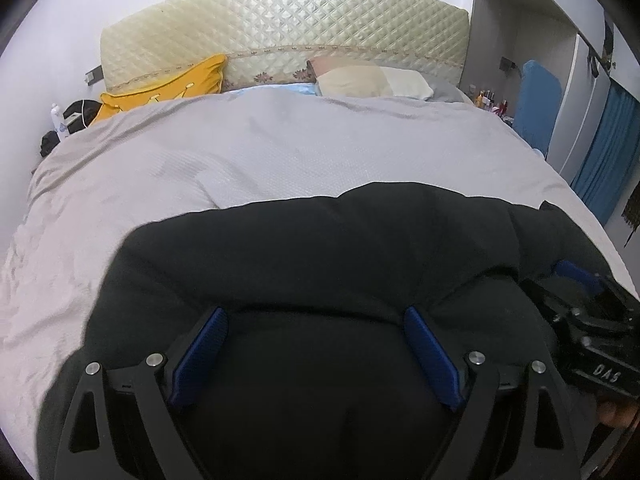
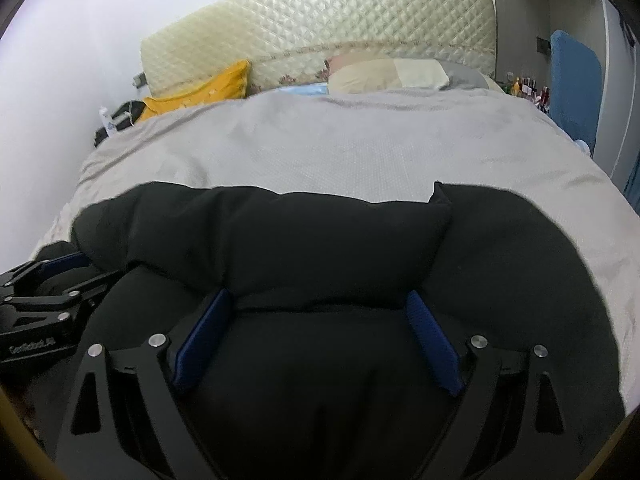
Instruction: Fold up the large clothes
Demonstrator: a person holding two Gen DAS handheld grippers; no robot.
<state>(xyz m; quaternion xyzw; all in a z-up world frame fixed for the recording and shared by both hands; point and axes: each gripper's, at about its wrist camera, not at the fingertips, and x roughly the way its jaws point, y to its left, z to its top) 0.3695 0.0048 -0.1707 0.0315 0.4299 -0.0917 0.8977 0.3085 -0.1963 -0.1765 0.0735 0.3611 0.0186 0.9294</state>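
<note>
A large black padded garment [image 1: 320,256] lies bunched at the near end of the bed; it also fills the lower half of the right wrist view [image 2: 320,248]. My left gripper [image 1: 316,316] is open, its blue pads spread wide over the black fabric. My right gripper [image 2: 320,300] is open too, its jaws spread over the garment just right of the left one. The right gripper shows at the right edge of the left wrist view [image 1: 580,300], and the left gripper at the left edge of the right wrist view [image 2: 52,280]. Whether the pads touch the fabric is unclear.
The grey bedspread [image 1: 260,148] covers the bed beyond the garment. A yellow cushion [image 1: 176,84], a beige pillow [image 1: 372,80] and a quilted cream headboard [image 1: 280,20] are at the far end. A blue board [image 1: 536,108] and a shelf of bottles [image 1: 490,102] stand at the right.
</note>
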